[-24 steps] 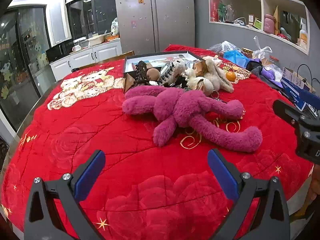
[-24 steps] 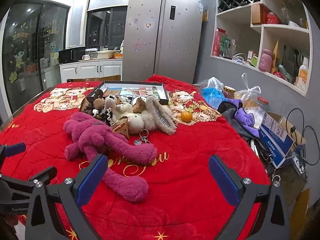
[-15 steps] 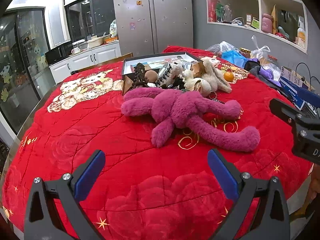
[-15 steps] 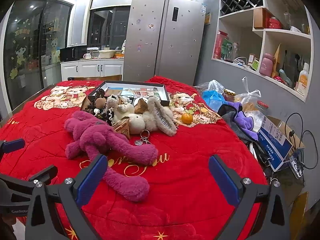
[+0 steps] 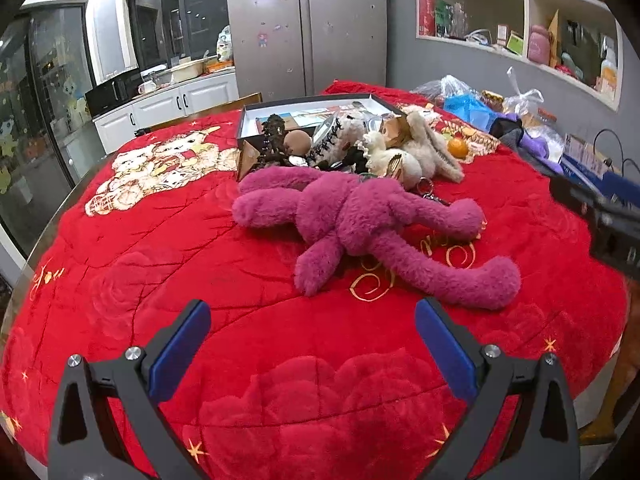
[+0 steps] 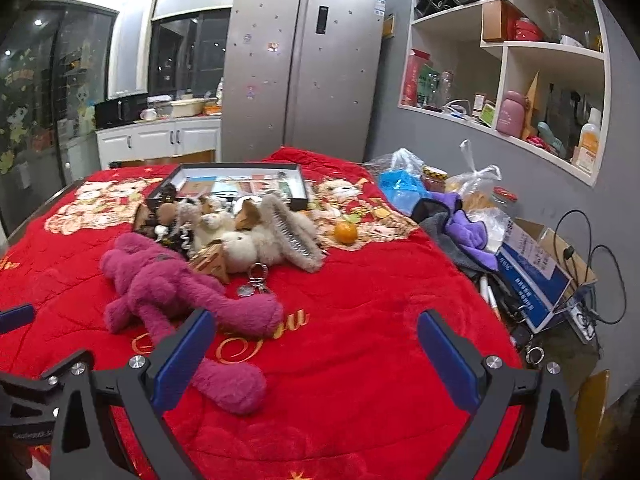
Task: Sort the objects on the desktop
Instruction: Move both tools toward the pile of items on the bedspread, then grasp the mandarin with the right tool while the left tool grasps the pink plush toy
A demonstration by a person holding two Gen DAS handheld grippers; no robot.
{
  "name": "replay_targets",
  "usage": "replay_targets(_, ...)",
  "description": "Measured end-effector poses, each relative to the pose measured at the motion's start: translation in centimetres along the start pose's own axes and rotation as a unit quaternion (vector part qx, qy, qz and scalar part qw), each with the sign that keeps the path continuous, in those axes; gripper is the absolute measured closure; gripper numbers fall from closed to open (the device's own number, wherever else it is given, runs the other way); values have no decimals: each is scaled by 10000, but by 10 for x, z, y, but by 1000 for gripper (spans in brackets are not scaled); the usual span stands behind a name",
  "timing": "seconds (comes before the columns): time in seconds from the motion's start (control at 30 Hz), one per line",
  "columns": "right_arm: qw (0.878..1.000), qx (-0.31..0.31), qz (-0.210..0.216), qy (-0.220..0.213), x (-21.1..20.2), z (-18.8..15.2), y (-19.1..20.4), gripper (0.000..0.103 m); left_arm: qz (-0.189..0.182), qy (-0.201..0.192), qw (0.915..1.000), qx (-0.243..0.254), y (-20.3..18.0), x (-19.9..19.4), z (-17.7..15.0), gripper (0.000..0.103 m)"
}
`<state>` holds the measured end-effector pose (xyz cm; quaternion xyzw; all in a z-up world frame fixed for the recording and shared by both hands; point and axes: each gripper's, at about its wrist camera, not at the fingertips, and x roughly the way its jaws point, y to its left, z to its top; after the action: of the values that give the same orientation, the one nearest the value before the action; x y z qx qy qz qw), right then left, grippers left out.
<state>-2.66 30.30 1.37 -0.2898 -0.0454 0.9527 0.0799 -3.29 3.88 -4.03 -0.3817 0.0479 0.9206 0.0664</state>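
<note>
A magenta plush toy [image 5: 360,216] [image 6: 168,284] with long limbs lies on the red quilt [image 5: 140,272] in the middle of the table. Behind it sits a heap of small things: a cream plush rabbit [image 5: 420,152] [image 6: 276,236], a keyring [image 6: 256,280], a brown ball [image 5: 298,142] and an orange [image 5: 457,147] [image 6: 345,232]. An open black box [image 5: 312,110] [image 6: 240,180] stands behind the heap. My left gripper [image 5: 312,324] hangs open over bare quilt, short of the magenta toy. My right gripper [image 6: 314,330] is open too, with the toy's leg beside its left finger.
Plastic bags [image 6: 404,180], a purple cloth [image 6: 464,224], a blue carton [image 6: 532,276] and cables crowd the table's right edge. Wall shelves [image 6: 520,80] hang on the right. A fridge [image 6: 300,68] and white cabinets stand behind the table.
Both grippers have tilted up slightly and edged toward the toys, so more of the room behind shows. Both stay open and nothing on the quilt has moved.
</note>
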Motion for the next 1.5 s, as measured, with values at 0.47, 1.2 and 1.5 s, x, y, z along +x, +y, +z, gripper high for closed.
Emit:
replay_targets(0.47, 9992, 188, -305, 191, 56, 47, -16, 0, -240, 252, 9993, 125, -3, 51, 31, 0)
replay_targets(1.2, 9923, 306, -39, 1203, 250, 83, -49, 0, -538, 817, 9950, 215, -18, 151, 52, 0)
replay_targets(1.5, 9916, 524, -4, 1185, 282, 75, -55, 0, -517, 815, 9951, 211, -16, 150, 52, 0)
